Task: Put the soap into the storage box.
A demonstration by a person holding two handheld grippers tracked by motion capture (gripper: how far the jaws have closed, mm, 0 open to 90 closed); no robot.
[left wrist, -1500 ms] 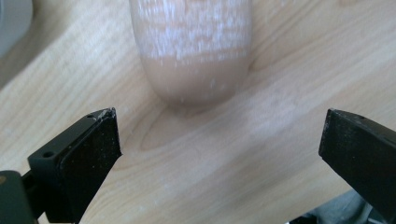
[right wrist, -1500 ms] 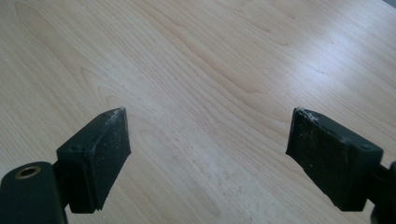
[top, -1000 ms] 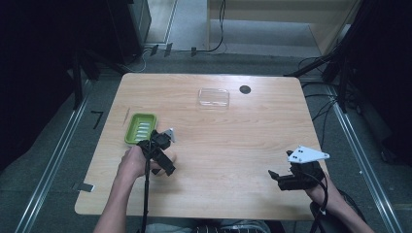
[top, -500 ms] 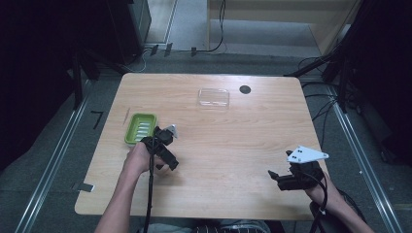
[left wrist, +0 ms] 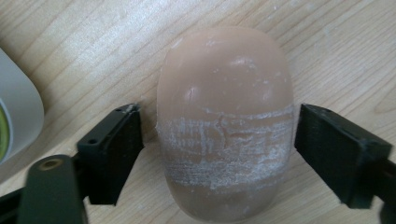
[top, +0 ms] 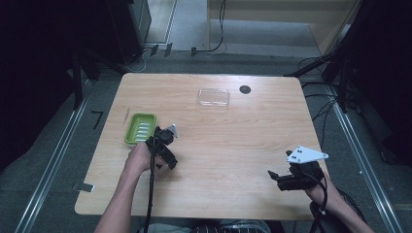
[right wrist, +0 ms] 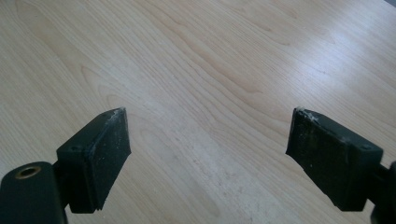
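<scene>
- Left gripper (left wrist: 219, 140) pointed down over soap (left wrist: 225, 121), forearm reaching in from the table's near edge.
- Jaws just closing around soap, one at each side, small gaps left, not yet pressing.
- Soap flat on table (top: 233, 131), beside green dish (top: 141, 128).
- Right gripper (right wrist: 208, 154) low at near right, jaws wide apart, holding nothing.
- No readable writing.

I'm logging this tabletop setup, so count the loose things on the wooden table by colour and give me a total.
Green ridged plastic soap dish: 1
Clear plastic lid: 1
Tan oval soap bar: 1
Small black round disc: 1
Total: 4
</scene>
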